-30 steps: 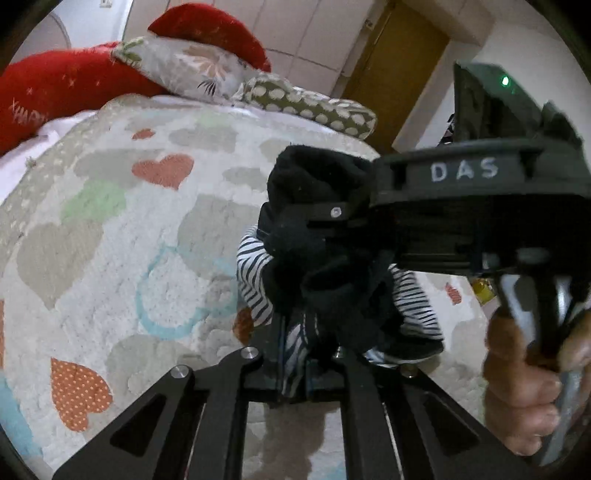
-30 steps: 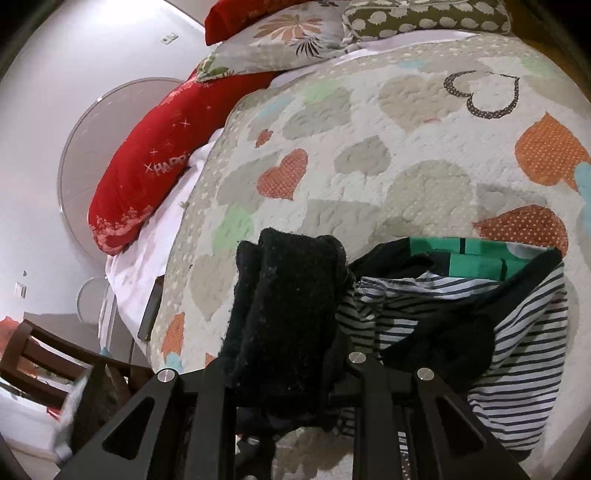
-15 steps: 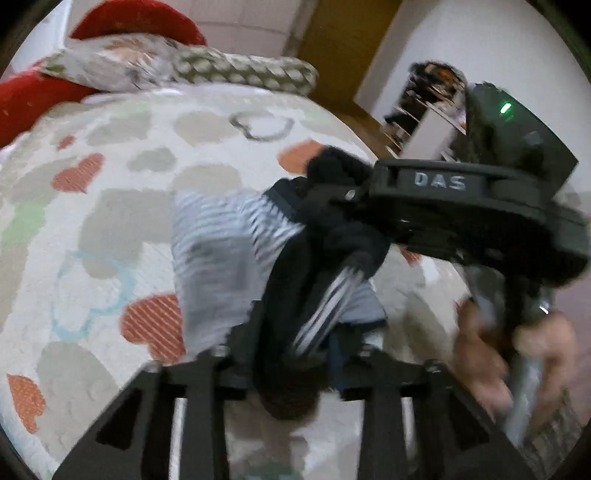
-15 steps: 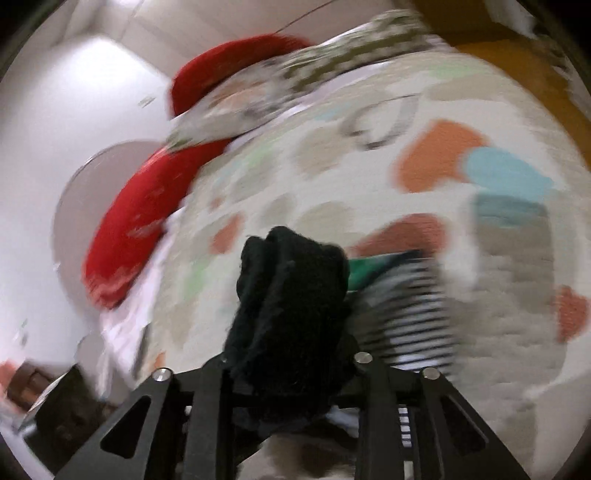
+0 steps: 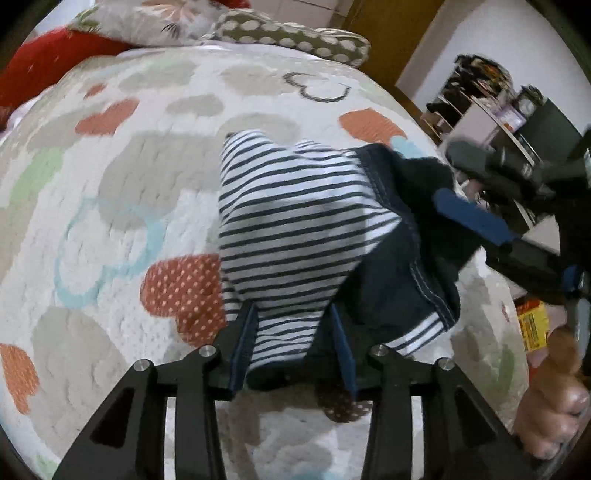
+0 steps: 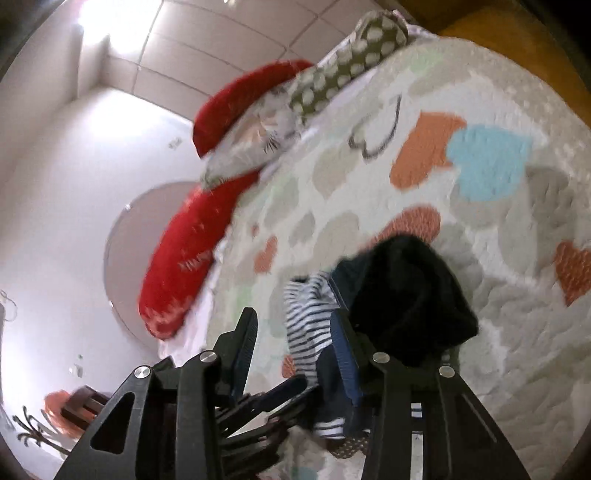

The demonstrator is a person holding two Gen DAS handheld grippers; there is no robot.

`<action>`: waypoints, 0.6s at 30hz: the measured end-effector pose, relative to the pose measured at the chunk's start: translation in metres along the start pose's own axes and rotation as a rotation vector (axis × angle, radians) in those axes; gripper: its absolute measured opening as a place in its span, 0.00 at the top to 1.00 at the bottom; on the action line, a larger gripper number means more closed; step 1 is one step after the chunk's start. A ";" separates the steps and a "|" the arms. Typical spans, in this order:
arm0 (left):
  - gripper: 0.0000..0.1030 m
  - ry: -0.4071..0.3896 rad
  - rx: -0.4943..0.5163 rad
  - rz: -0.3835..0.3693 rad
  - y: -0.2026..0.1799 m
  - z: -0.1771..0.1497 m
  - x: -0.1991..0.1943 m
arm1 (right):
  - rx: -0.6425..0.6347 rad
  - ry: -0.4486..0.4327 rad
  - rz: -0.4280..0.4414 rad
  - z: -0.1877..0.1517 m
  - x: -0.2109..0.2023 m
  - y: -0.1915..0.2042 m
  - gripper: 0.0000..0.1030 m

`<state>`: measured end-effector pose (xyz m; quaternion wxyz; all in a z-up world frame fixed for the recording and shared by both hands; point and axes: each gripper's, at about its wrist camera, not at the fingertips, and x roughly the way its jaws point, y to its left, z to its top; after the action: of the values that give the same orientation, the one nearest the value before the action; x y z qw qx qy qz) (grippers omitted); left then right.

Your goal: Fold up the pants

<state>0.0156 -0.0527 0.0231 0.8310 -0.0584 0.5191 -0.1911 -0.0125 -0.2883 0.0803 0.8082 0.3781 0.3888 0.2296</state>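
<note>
The pants (image 5: 295, 229) are small, navy-and-white striped with dark navy lining, bunched in a loose heap on the heart-patterned quilt (image 5: 122, 206). My left gripper (image 5: 291, 347) stands open with striped cloth lying between its blue-padded fingers. My right gripper (image 6: 291, 350) is open too; the pants (image 6: 306, 325) and their black part (image 6: 410, 299) lie against its right finger. The right gripper also shows in the left wrist view (image 5: 480, 221) at the right, its blue pad touching the navy edge of the pants.
Red, floral and dotted pillows (image 5: 291, 37) line the head of the bed. A wooden door (image 5: 391, 33) and cluttered shelves (image 5: 480, 92) stand to the right. A wooden chair (image 6: 85, 402) stands beside the bed. The quilt stretches wide to the left of the pants.
Both grippers have opened and let go of the pants, which dropped from a held-up bundle onto the quilt. Both cameras swung to the right during the move.
</note>
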 end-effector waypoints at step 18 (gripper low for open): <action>0.55 0.031 0.119 -0.049 -0.058 0.087 -0.012 | -0.062 -0.223 -0.185 -0.033 -0.051 -0.032 0.67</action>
<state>0.0733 -0.1103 0.0895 0.8199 -0.0187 0.5181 -0.2429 -0.0671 -0.3275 0.0642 0.8754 0.3385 0.3224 0.1227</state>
